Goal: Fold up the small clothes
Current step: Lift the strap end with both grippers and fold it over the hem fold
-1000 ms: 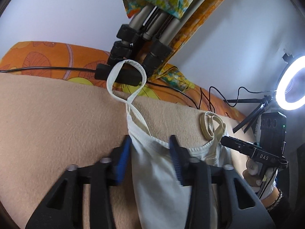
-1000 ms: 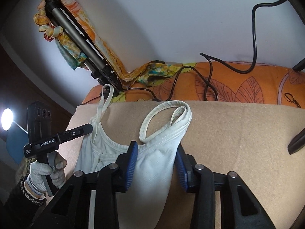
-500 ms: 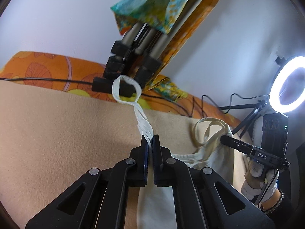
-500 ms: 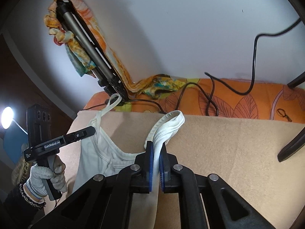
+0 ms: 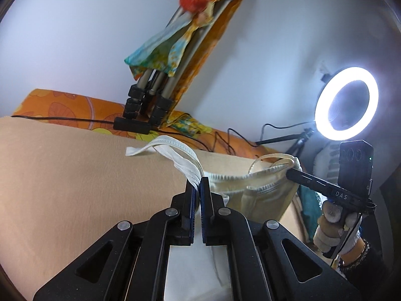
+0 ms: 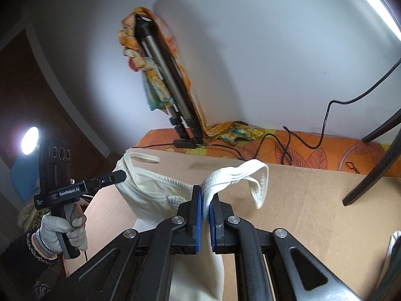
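Black left gripper, right gripper; blue-padded jaws, silver screws; grey knit gloves.

A small cream tank top hangs stretched by both straps above the tan blanket, apparently lifted.

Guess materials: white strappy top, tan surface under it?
White strappy top: looks like soft knit cotton, matte, with ribbed stitched edging; straps bunch limply in the left gripper and right gripper. Tan surface: probably felt or fleece blanket, matte, faintly fuzzy.

Cream camisole; tan blanket; orange leaf-print sheet.
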### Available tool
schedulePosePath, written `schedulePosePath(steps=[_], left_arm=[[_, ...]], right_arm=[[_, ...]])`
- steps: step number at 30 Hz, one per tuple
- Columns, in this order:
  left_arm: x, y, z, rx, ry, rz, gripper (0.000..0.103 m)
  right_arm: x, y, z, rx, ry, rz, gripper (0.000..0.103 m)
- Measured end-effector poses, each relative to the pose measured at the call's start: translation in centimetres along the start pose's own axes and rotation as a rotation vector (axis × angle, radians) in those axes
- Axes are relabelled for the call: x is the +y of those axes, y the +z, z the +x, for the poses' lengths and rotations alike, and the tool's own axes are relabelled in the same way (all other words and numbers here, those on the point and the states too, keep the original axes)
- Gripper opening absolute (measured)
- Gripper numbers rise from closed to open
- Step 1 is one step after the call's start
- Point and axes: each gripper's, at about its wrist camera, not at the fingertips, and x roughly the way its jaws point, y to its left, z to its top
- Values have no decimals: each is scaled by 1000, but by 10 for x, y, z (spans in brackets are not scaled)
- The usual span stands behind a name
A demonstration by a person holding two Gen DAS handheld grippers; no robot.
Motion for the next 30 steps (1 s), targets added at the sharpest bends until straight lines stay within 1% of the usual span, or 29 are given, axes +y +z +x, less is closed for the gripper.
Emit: schedulePosePath(steps=[6, 9, 12, 15, 17, 21, 23, 25, 29, 30], left_arm=[[-21, -27, -41, -15, -11, 12, 2], [-28, -50, -60, -12, -7, 10, 2], [-32, -72, -69, 4, -2, 8, 2], [-32, -97, -74, 23, 2, -10, 2], [-31, -113, -77, 37, 14, -13, 2], [-31, -140, -82, 61, 37, 5, 2], [-30, -151, -82, 86, 40, 5, 2], [-32, -160, -85, 107, 67, 27, 2], [-40, -173, -93, 137, 93, 85, 2], [-42, -175, -95, 143, 99, 102, 2]], right_arm=[[30, -28, -45, -18, -2, -32, 3], [43, -51, -63, -13, -7, -50, 3], [53, -74, -73, 0, -11, -52, 3], [58, -101, -80, 15, -8, -42, 3], [61, -118, -82, 26, -27, -46, 3], [65, -151, -83, 45, -43, -40, 3], [65, -166, -82, 58, -45, -28, 3], [65, -176, -81, 71, -58, -21, 4], [63, -191, -85, 87, -65, -10, 7], [62, -193, -88, 90, -75, -11, 11]])
